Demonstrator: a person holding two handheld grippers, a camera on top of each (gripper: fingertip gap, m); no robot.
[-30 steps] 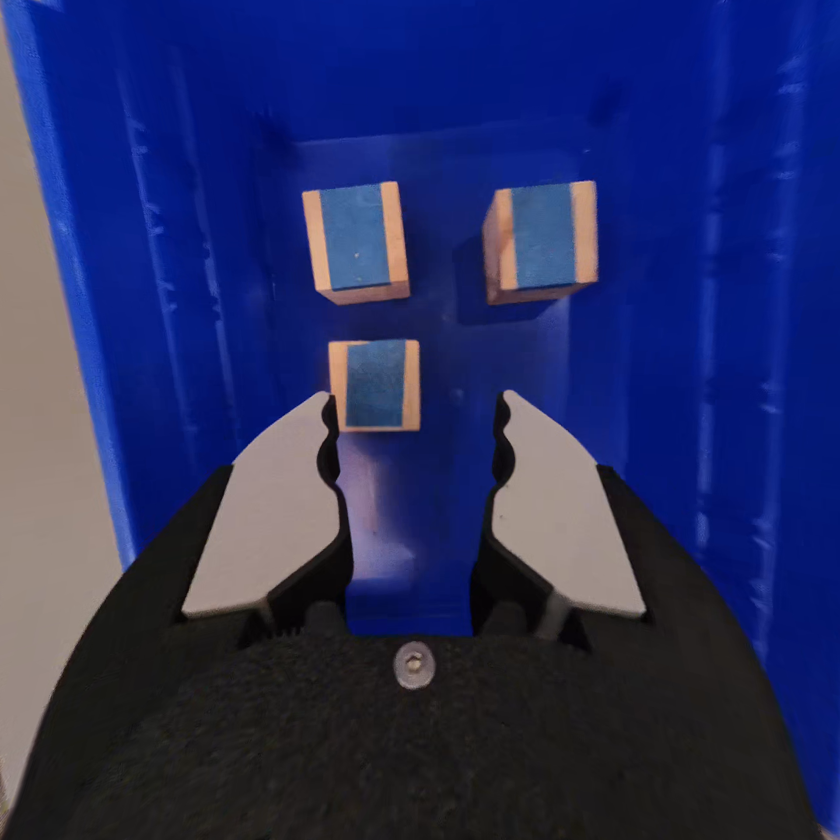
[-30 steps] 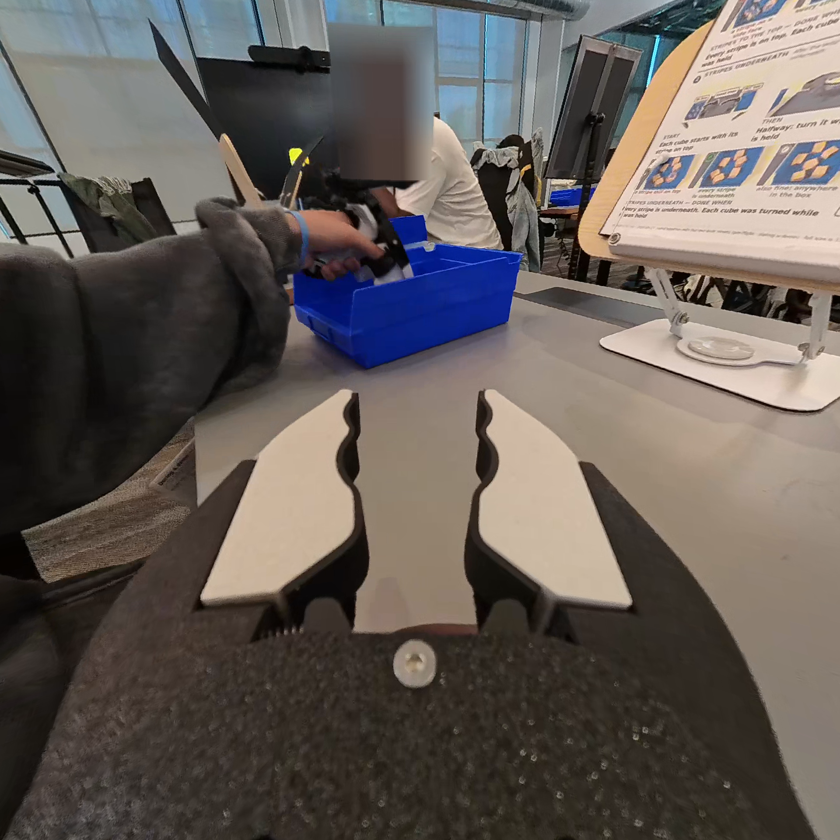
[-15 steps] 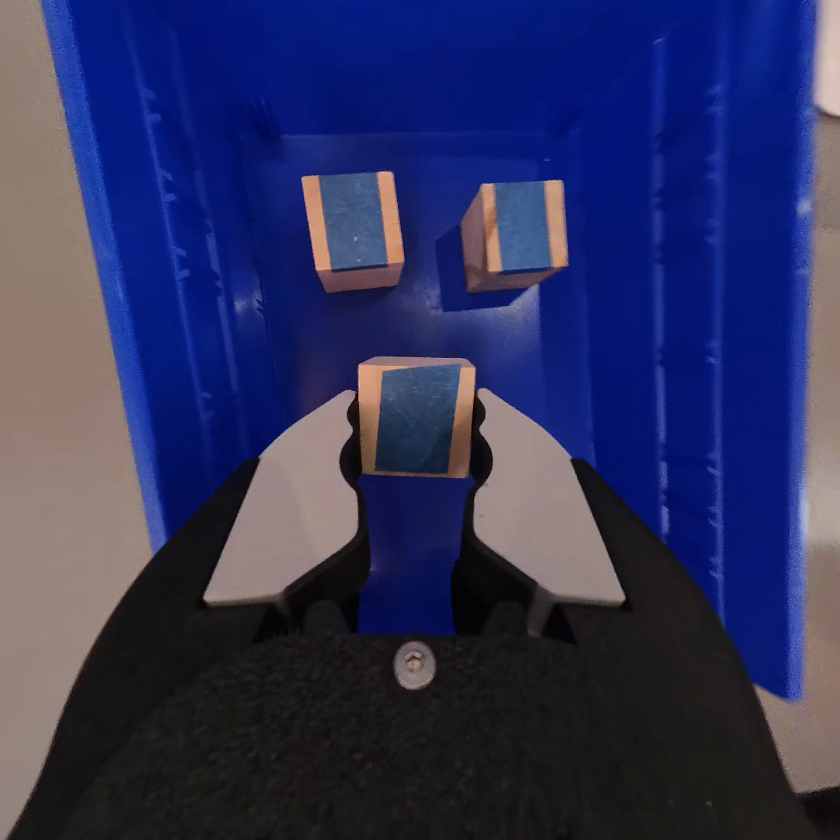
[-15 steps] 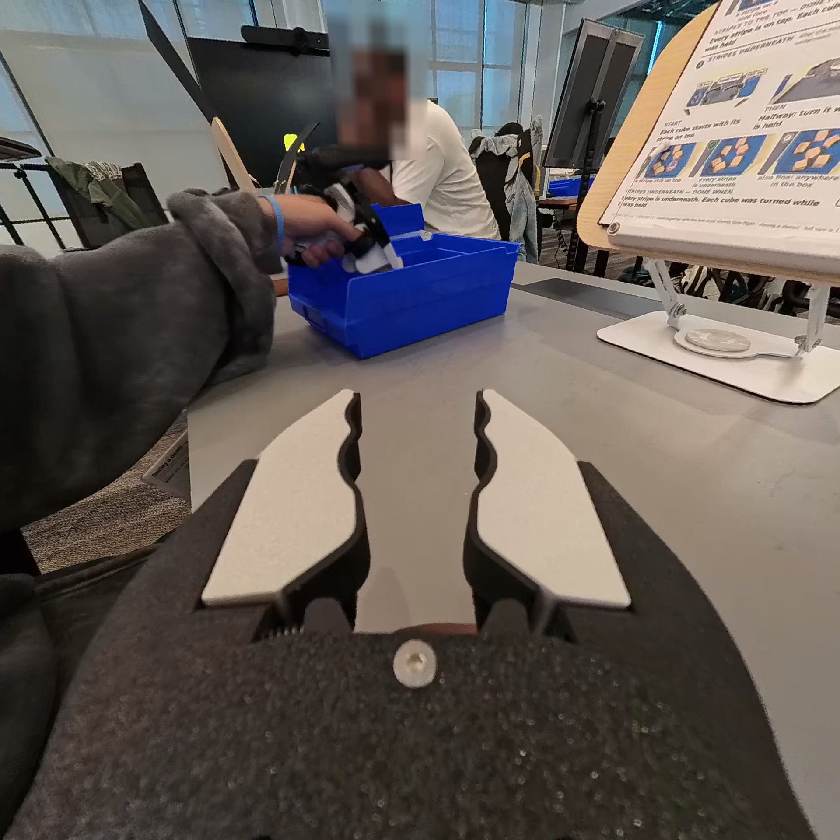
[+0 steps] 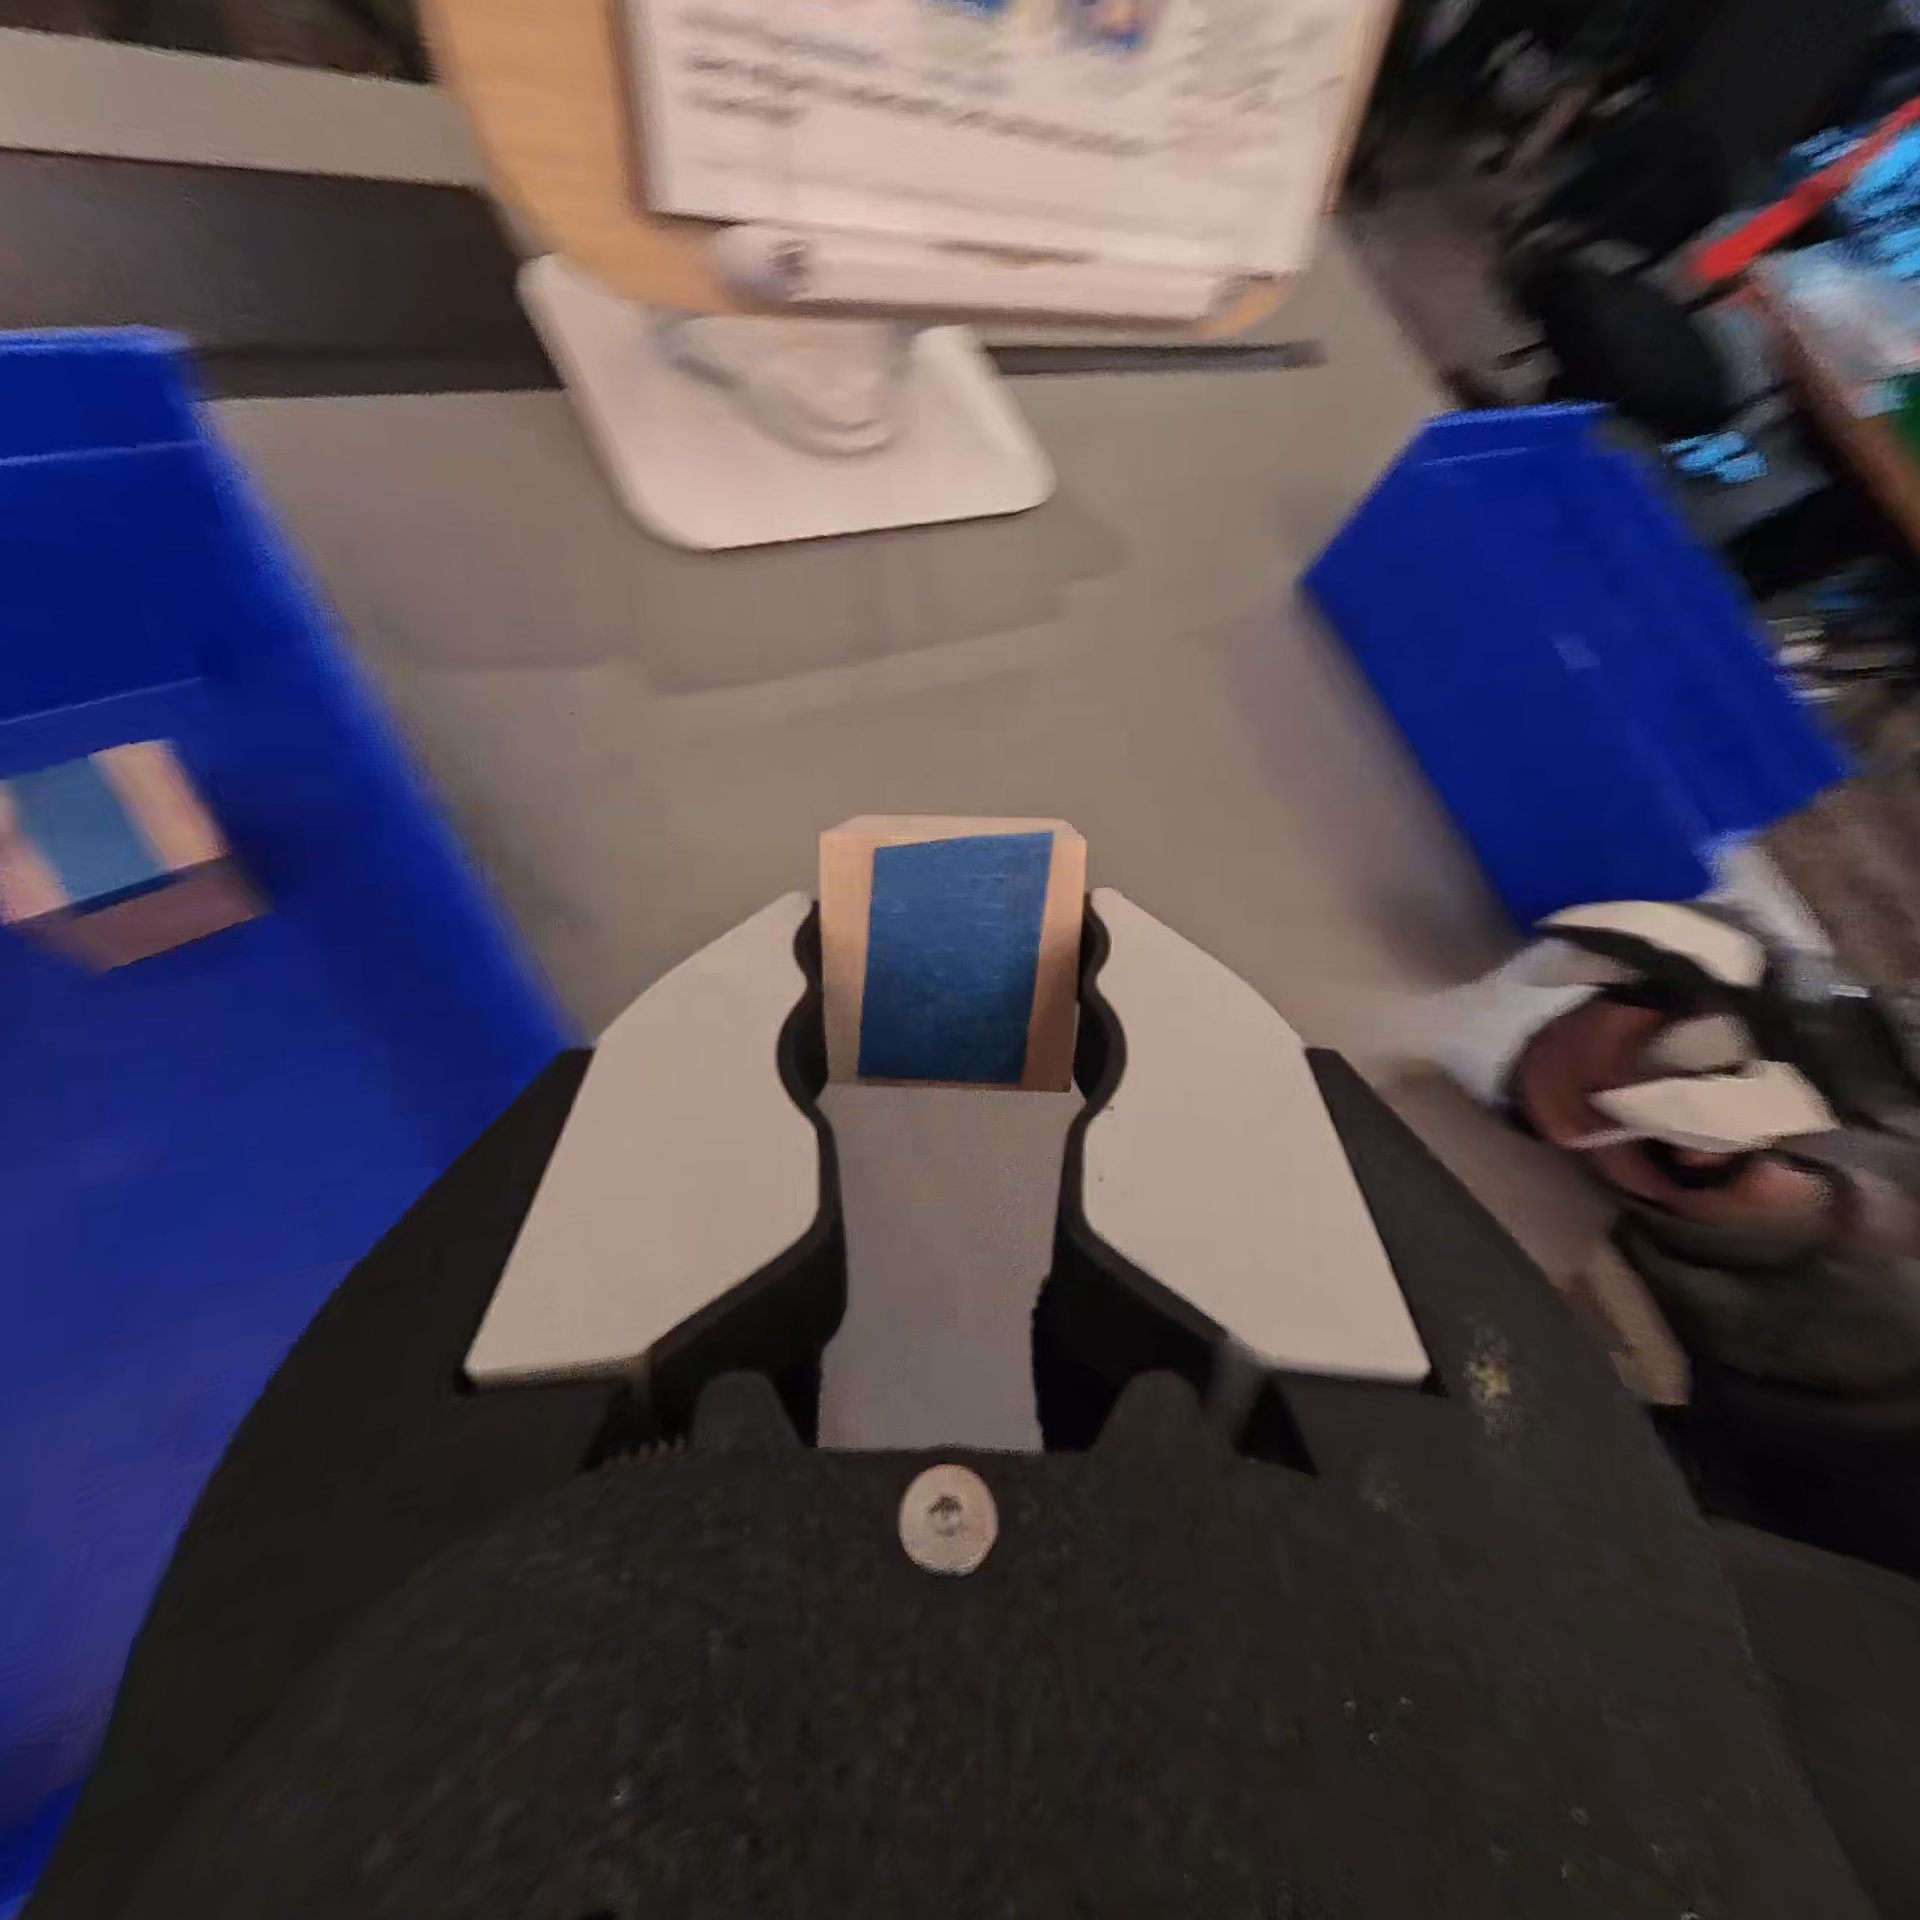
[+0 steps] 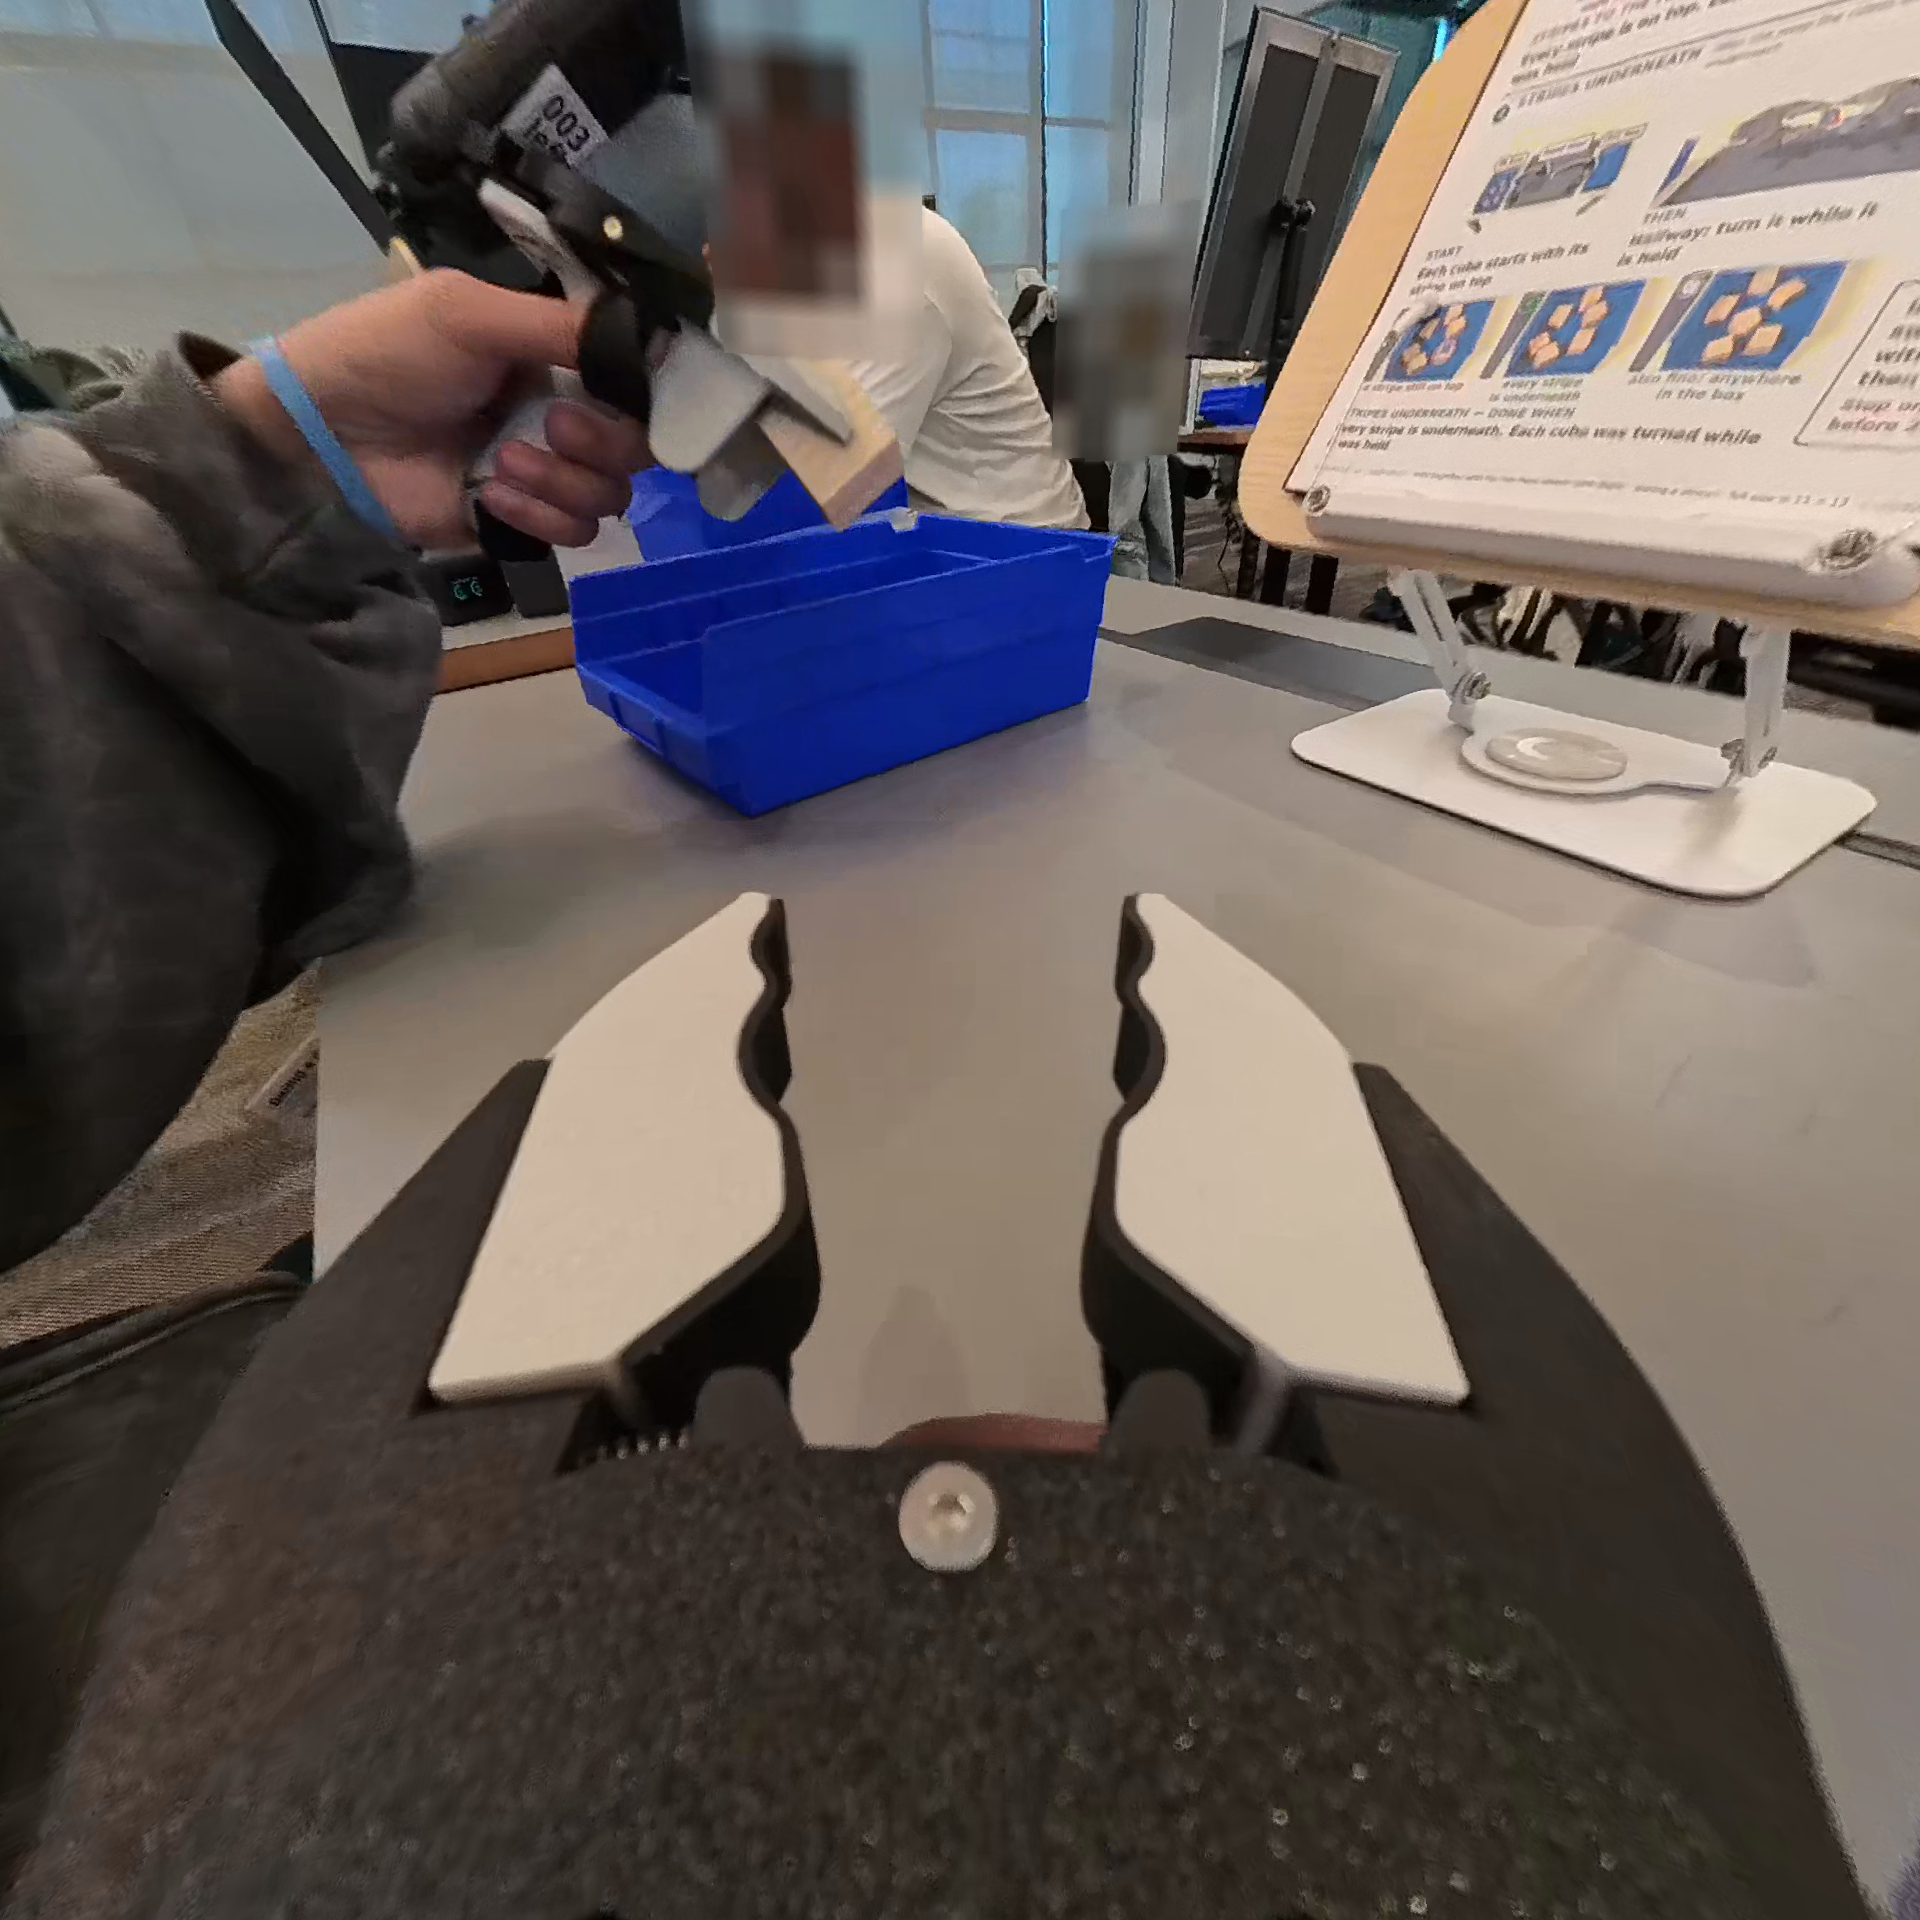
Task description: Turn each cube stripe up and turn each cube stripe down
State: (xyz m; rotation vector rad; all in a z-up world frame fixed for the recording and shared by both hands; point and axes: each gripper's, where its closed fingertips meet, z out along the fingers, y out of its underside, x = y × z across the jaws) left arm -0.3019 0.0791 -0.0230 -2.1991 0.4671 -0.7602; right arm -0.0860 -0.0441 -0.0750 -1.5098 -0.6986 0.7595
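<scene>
Now mid-flip: left tongs (image 5: 951, 971) clamped on cube (image 5: 951, 961), lifted above blue bin (image 6: 852, 655). Right tongs (image 6: 951, 997) agape, empty over counter (image 6: 1299, 997). Next likely: roll wrist, set cube down stripe-under.

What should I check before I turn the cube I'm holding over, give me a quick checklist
1. Left gripper shut on the cube: ok.
2. Cube lifted clear of the blue bin: ok.
3. Stripe side known: blue stripe faces the left wrist camera: ok.
4. Right gripper open and empty over the table, ready to help: ok.
5. Grip depth: the cube sits at the fingertips, firmness: cannot tell.
6. Another cube in the bin stripe up, awaiting its turn: ok.
</scene>
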